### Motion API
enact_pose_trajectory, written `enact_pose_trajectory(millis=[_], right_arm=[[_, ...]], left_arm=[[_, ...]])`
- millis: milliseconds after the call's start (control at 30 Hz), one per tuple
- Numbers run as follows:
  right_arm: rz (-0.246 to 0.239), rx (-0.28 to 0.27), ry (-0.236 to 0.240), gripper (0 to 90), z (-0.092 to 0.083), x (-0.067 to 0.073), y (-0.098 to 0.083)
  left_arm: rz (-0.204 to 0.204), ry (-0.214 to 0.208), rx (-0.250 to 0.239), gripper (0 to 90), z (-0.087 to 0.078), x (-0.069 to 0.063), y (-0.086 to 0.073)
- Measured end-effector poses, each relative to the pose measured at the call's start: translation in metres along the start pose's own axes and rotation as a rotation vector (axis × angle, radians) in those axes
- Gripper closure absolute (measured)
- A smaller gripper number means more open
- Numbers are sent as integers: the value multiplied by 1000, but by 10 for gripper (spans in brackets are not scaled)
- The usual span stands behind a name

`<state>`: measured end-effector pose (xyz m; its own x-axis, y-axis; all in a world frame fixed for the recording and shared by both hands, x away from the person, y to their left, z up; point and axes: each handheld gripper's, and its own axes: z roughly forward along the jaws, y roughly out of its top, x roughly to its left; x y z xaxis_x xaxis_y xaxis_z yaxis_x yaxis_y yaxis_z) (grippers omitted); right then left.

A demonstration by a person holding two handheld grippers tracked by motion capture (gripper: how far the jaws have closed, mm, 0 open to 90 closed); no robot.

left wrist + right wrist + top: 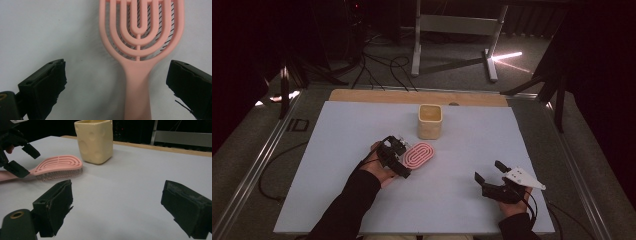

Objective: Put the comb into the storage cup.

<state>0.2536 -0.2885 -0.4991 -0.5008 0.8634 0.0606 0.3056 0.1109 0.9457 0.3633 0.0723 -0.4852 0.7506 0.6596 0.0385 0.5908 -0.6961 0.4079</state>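
High view: the left gripper hovers spread over the handle of a pink vented hairbrush at centre frame, bristles down on the white table sheet.
Left gripper view puts the pink handle between the parted jaws, neither pad touching it. Just above the brush stands a cream square cup. At lower right, the right gripper holds open and empty, well apart from both.
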Motion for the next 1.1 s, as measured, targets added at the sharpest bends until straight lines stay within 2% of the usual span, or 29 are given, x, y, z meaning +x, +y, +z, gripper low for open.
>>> enact_pose_trajectory(millis=[67, 233, 300, 533, 700, 1100], right_arm=[[1, -1, 1, 104, 0, 0, 0], [2, 1, -1, 104, 0, 0, 0], [1, 2, 0, 104, 0, 0, 0], [-2, 4, 0, 104, 0, -1, 0], [-2, 6, 1, 105, 1, -1, 0], [-4, 13, -2, 105, 1, 0, -1]], left_arm=[[-6, -4, 11, 34, 3, -2, 0], [16, -15, 70, 34, 9, -4, 0], [18, 2, 87, 48, 11, -5, 0], [-3, 19, 107, 180, 13, -5, 1], [-21, -37, 110, 299, 12, -3, 2], [-12, -50, 143, 500, 9, -6, 7]])
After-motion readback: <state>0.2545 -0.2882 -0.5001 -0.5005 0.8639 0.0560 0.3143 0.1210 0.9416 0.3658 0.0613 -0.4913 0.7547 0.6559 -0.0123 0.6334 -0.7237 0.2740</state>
